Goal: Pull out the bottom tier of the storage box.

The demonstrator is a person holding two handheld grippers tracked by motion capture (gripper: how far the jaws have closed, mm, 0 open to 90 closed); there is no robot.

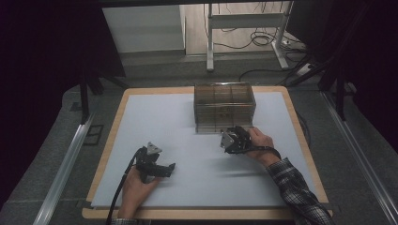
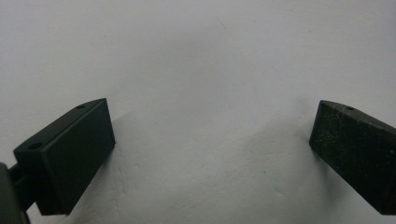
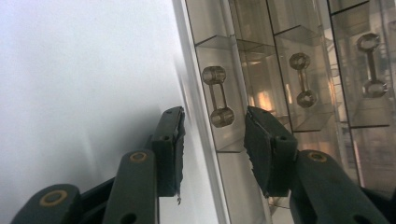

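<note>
Drawer unit: smoky see-through plastic drawer cabinet (image 1: 224,107), several small drawers in rows, sits at far-centre of the white sheet-covered table (image 1: 164,122).
Drawer handles: small clear dumbbell-shaped pulls; the nearest drawer pull (image 3: 217,102) lies ahead of the gap betw. the right jaws, not touched.
Right gripper (image 1: 233,139): black two-jaw tool just in front of cabinet's lower right front, held by right hand (image 1: 259,143); jaws parted, nothing betw. them; one jaw over bare table beside the cabinet edge, other across the drawer front.
Left gripper (image 1: 157,164): well apart from cabinet, near-left of it, in left hand (image 1: 136,190); jaws spread wide, released, white surface only betw. them.
Hard to see: drawer contents – reflections & tint, can't tell; cabinet cut off at the top and right edges of right gripper view.
Edges/room: wooden table rim (image 1: 112,136) shows round the sheet; wide bare sheet left of cabinet & betw. the two grippers; cabinet back near far rim.
</note>
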